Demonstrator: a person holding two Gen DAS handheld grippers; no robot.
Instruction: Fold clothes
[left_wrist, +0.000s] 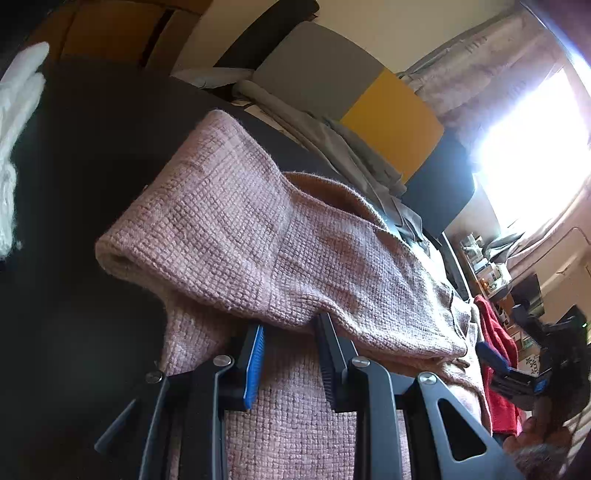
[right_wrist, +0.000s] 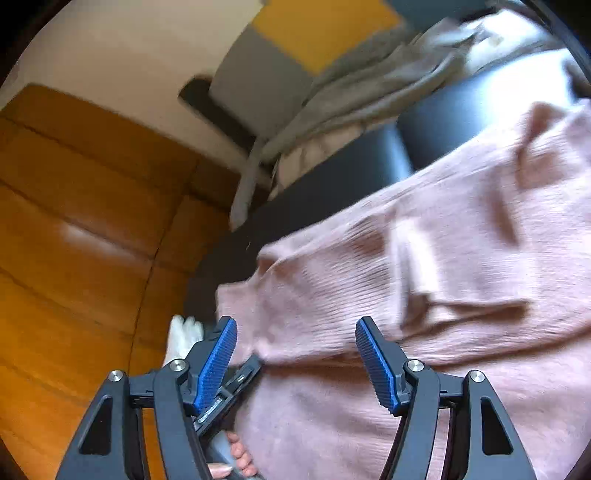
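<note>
**Inspector A:** What was the position of the pink knit sweater (left_wrist: 258, 236)?

**Inspector B:** It lay on a dark surface (left_wrist: 92, 147), with one sleeve folded across the body and the cuff opening pointing left in the left wrist view. A white garment (left_wrist: 14, 129) sat at that surface's far left edge, and a grey garment (left_wrist: 332, 136) lay beyond the sweater.

**Inspector A:** And the left gripper (left_wrist: 290, 350)?

**Inspector B:** Its jaws stood at a narrow gap, with sweater fabric draped over and between the fingertips. Whether they pinched it, I could not tell.

**Inspector A:** The right gripper (right_wrist: 297, 354)?

**Inspector B:** Jaws wide apart above the near part of the sweater (right_wrist: 424, 277), gripping nothing. That view was blurred. Wooden flooring (right_wrist: 74, 240) showed at its left.
</note>
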